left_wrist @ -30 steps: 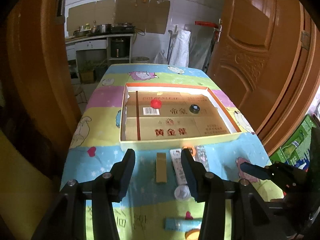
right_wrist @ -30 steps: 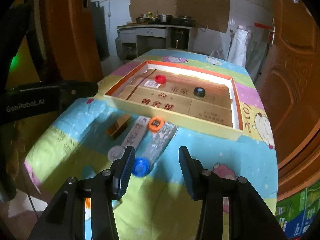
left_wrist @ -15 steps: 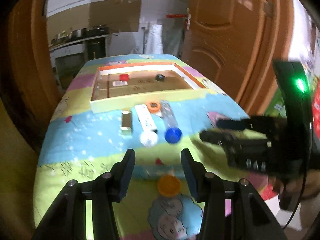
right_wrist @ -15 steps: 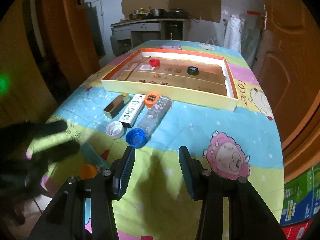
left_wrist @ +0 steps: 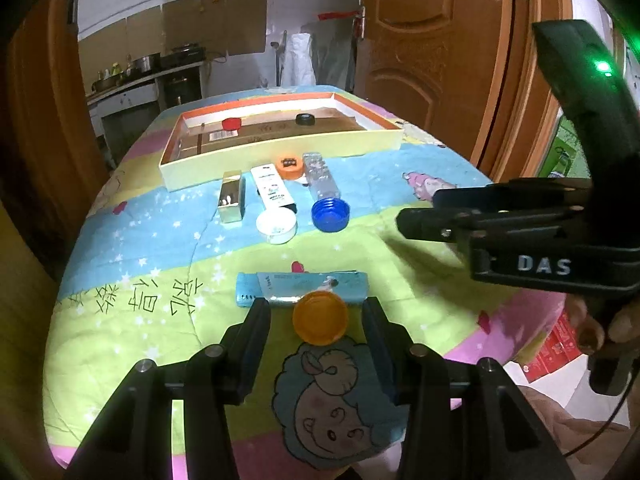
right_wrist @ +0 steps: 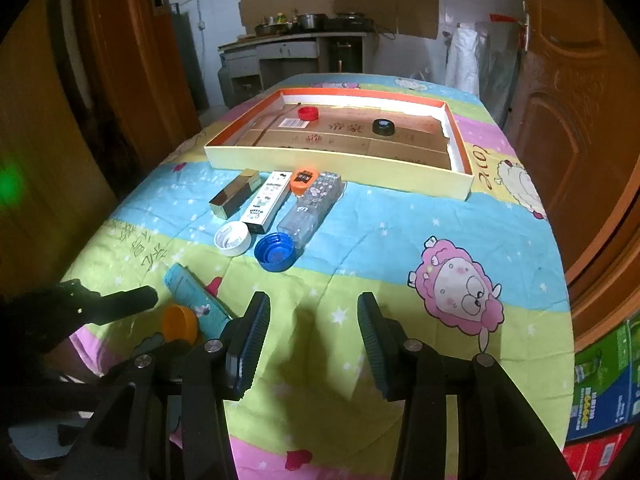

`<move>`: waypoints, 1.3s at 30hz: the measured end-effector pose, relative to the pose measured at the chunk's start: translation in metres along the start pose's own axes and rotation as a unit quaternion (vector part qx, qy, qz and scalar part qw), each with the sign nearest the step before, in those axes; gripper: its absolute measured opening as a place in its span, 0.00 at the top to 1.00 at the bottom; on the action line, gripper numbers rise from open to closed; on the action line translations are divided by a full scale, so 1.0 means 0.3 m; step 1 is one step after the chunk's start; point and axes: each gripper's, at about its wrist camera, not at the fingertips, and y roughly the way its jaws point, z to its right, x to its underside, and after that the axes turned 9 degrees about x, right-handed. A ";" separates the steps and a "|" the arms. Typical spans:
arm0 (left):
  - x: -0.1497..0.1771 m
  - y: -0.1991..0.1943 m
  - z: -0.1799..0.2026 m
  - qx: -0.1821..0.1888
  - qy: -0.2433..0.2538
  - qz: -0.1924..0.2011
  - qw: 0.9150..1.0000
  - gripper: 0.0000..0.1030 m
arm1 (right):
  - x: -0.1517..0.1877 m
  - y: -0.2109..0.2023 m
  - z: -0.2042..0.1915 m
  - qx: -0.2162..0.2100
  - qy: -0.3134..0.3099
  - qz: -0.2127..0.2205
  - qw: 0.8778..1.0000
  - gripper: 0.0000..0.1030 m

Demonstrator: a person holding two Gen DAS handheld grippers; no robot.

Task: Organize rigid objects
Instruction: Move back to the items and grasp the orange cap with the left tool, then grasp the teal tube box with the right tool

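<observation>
Presently, left tool (left_wrist: 318, 312) gapes unclamped around round orange plastic cap (left_wrist: 319, 317); uneven closure risks skidding it off the desk (left_wrist: 132, 344).

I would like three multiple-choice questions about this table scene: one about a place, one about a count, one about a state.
1. Where does the orange cap lie?
A. inside the box
B. on the cloth between the left claw's fingers
C. on top of the blue cap

2. How many caps lie inside the shallow box?
A. two
B. none
C. four

3. What is the state of the right claw?
A. shut on the gold box
B. shut on the blue cap
C. open, holding nothing

Answers:
1 B: the left wrist view shows it between the fingers of the left claw.
2 A: only a red cap and a black cap are inside.
3 C: only cloth shows between its fingers.
</observation>
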 end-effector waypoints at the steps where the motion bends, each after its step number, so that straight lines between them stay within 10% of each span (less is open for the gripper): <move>1: 0.000 0.005 -0.002 -0.001 0.000 -0.001 1.000 0.53 | 0.001 -0.001 0.001 0.000 0.000 0.000 1.000 0.54; 18: 0.007 -0.028 -0.119 0.001 -0.048 0.025 0.999 0.71 | 0.011 0.010 -0.074 -0.052 -0.084 0.004 0.995 0.54; 30: -0.035 -0.127 -0.271 -0.067 -0.084 0.057 0.993 0.71 | -0.030 0.118 -0.322 -0.103 -0.294 -0.002 0.950 0.55; 33: -0.037 -0.121 -0.276 -0.066 -0.086 0.051 0.993 0.71 | -0.040 0.141 -0.333 -0.133 -0.290 -0.025 0.948 0.78; 39: -0.059 -0.097 -0.264 -0.055 -0.082 0.047 0.994 0.71 | -0.019 0.130 -0.322 -0.129 -0.260 -0.022 0.957 0.78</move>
